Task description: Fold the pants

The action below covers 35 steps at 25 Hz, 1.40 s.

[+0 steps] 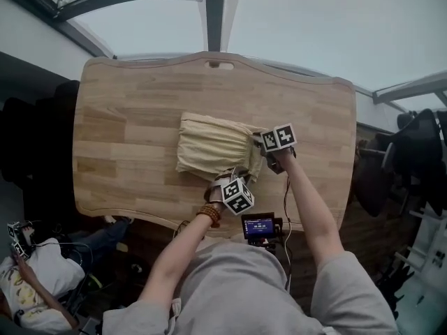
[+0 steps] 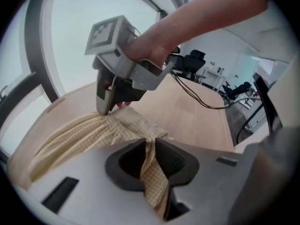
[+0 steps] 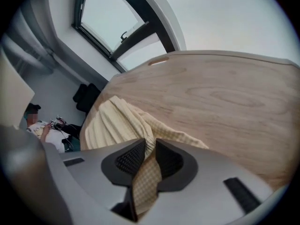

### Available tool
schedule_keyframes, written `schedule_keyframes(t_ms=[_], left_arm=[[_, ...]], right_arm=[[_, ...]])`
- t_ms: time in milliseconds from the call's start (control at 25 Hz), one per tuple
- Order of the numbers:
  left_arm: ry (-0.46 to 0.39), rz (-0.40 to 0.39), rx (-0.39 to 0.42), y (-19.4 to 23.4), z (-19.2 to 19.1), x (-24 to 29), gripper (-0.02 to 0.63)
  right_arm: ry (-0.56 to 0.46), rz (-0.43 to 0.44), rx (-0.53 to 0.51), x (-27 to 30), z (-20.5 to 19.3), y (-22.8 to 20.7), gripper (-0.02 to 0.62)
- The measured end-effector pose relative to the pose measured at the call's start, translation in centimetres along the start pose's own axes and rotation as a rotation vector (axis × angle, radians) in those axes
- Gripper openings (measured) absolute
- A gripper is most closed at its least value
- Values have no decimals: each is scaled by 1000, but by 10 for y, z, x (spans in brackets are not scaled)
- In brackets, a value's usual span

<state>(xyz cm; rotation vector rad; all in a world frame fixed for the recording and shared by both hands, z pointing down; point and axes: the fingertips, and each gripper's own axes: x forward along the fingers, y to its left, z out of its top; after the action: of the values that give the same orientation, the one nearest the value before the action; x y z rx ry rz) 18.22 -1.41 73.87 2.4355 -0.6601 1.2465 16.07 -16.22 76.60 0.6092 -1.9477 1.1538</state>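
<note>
Both tongs clenched on cloth: left tongs (image 2: 150, 146) and right tongs (image 3: 149, 150) each pinched a gather at the waistband end of the cream checked pants (image 1: 209, 145). The rest lay bunched on the surface (image 1: 133, 96), long axis running straight away from both tips — neither hand nearer. Likely next: carry that end over.

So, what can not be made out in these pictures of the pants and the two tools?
- Left gripper view: the grey body of the left tool hides the part of the pants under it.
- Right gripper view: the body of the right tool does the same, and the left tool is out of frame.
- Head view: the tools' own bodies cover both grips.
- All views: the number of folded layers does not show.
</note>
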Motion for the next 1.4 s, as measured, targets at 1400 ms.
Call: schedule_keyframes(t_ms=[1400], left_arm=[[-341,405,-252,60,-2,-160,48]], right_arm=[[-667,-139,-245,-143,15,101,21]])
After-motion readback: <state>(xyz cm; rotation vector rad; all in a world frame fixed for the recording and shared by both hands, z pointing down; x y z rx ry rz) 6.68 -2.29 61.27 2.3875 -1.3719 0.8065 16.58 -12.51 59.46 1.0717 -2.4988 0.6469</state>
